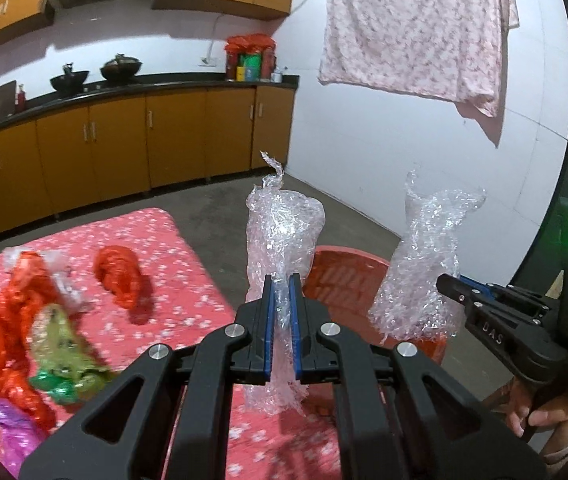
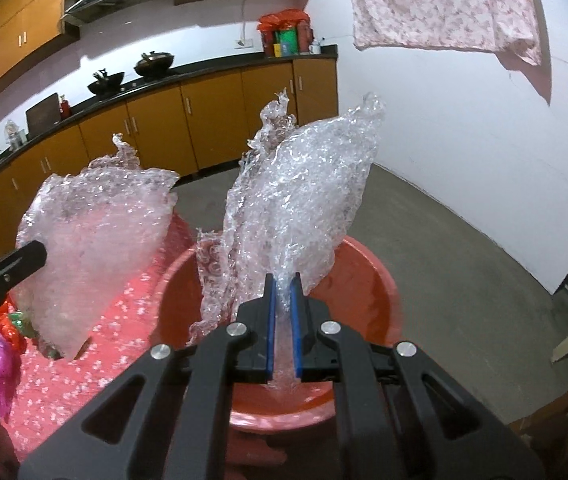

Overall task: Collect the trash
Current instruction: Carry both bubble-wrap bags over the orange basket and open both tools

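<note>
A: Why are both pieces held up like that?

B: I'd say for dropping. The left gripper (image 1: 282,280) is clamped tight on one clear plastic wrap (image 1: 284,232), the right gripper (image 2: 282,280) on another wrap (image 2: 296,200), above the red basin (image 2: 380,276).

A: And the fingers?

B: Each wrap runs up between them (more trash (image 1: 119,280) waits on the table (image 1: 187,276)).

The basin (image 2: 364,280) is standing just beside the desk (image 1: 187,280), off its right edge. A heap of crumpled wrappers (image 1: 23,320) is lying on the desk's left part. The left gripper (image 1: 281,304) is holding one plastic sheet (image 1: 284,232) over the desk's edge; the right gripper (image 2: 283,304) is holding another plastic sheet (image 2: 296,200) above the basin. A kitchen counter (image 1: 123,84) is running behind, and a cloth (image 1: 416,28) is hanging behind on the right.
</note>
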Demonstrator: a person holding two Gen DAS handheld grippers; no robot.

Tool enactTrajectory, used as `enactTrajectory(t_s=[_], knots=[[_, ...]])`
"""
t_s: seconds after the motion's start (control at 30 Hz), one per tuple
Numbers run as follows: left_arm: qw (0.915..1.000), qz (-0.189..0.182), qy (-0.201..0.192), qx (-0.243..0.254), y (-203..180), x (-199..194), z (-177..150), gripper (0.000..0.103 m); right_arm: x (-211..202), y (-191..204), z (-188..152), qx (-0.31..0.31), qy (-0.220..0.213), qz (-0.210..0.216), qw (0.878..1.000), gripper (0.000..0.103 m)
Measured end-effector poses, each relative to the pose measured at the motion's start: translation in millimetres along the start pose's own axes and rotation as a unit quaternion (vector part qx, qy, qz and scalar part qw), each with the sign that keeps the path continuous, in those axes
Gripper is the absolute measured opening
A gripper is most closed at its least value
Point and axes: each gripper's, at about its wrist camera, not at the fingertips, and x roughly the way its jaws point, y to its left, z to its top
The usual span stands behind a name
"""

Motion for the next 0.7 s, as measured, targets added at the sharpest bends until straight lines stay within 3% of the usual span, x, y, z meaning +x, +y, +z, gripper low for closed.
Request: enactTrajectory(t_s=[0.53,0.6,0.7], knots=[[0.9990,-0.021,0.032,0.022,-32.6,49.2,-2.9,0.008,28.0,-17.2,-1.9,0.012,0.007,0.011,1.000,0.012],[0.9988,-0.021,0.038,0.021,-31.6,51.9,-4.2,0.013,28.3,-18.0,-3.6,0.013,0.006,0.015,1.000,0.016],[0.9989,-0.015,0.041,0.015,-28.0,53.7,-5.5,0.038,27.9,-22.8,-6.7,0.019,0.005,0.017,1.000,0.026]])
